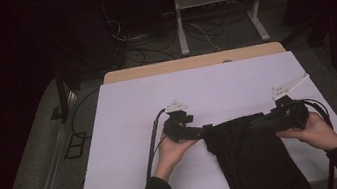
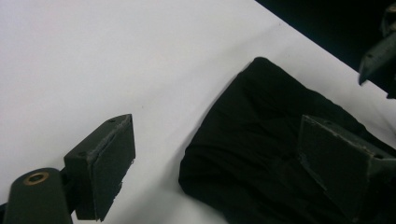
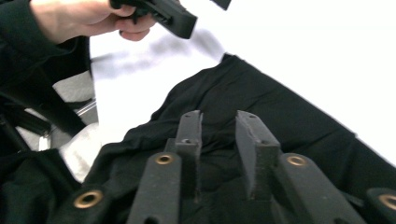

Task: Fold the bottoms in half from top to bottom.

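Black cloth [image 1: 254,157] lay on the near right part of the white table [image 1: 131,130], its near end hanging over the table's front edge by your lap. Long axis ran roughly front-to-back, slightly slanted: narrower top edge toward the table's middle, wider end toward you. In the left gripper view the cloth [image 2: 261,154] showed a rounded corner pointing away across the sheet.

Material was soft matte fabric, with shallow wrinkles and folds, no sheen, edges limp. The table cover was smooth, flat and plain white; a strip of wood showed at the far edge.

Your left gripper [image 1: 205,130] sat at the cloth's top left corner, jaws spread wide: in its own view one pad [image 2: 109,163] hung over bare table, the other over the fabric, and I couldn't tell whether either touched anything. It gripped nothing.

Your right gripper [image 1: 257,124] was over the cloth's top right area. In the right gripper view [image 3: 219,126] its jaws stood narrowly parted with fabric under and between them; I couldn't tell if they pinched it. Your left hand [image 3: 88,18] showed at the top of that view.
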`<state>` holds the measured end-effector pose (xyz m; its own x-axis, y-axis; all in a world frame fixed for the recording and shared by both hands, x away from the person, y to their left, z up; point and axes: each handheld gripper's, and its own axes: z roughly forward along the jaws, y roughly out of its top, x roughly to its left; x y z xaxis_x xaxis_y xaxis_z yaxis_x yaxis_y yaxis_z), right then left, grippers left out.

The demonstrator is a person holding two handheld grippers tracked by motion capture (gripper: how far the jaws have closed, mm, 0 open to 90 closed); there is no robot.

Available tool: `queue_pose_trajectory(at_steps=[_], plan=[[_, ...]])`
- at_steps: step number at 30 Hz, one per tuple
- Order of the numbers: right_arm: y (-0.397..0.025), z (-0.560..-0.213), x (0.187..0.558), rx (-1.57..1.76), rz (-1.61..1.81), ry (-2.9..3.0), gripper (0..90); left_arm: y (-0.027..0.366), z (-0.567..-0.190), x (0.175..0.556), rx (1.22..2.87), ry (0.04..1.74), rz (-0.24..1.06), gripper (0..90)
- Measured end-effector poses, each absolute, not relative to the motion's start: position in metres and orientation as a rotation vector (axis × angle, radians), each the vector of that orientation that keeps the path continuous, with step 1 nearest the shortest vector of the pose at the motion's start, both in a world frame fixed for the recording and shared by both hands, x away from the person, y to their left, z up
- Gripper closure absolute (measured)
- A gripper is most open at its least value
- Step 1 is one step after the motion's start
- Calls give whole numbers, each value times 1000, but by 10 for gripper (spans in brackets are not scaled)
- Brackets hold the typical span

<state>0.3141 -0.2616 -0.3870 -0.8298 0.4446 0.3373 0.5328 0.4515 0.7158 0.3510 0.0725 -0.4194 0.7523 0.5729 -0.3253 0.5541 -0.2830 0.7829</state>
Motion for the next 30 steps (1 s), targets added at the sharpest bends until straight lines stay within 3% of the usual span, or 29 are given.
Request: queue_pose_trajectory(at_steps=[13, 24, 30], plan=[[-274, -377, 337, -1004, -1337, -2632, 365, 76, -412, 366, 1949, 881, 31, 118], [-282, -382, 357, -1070, -1328, -2623, 10, 81, -416, 373, 1917, 893, 22, 116], [-287, -395, 370, -1143, -1271, -2633, 0, 80, -422, 377, 1911, 900, 12, 112]])
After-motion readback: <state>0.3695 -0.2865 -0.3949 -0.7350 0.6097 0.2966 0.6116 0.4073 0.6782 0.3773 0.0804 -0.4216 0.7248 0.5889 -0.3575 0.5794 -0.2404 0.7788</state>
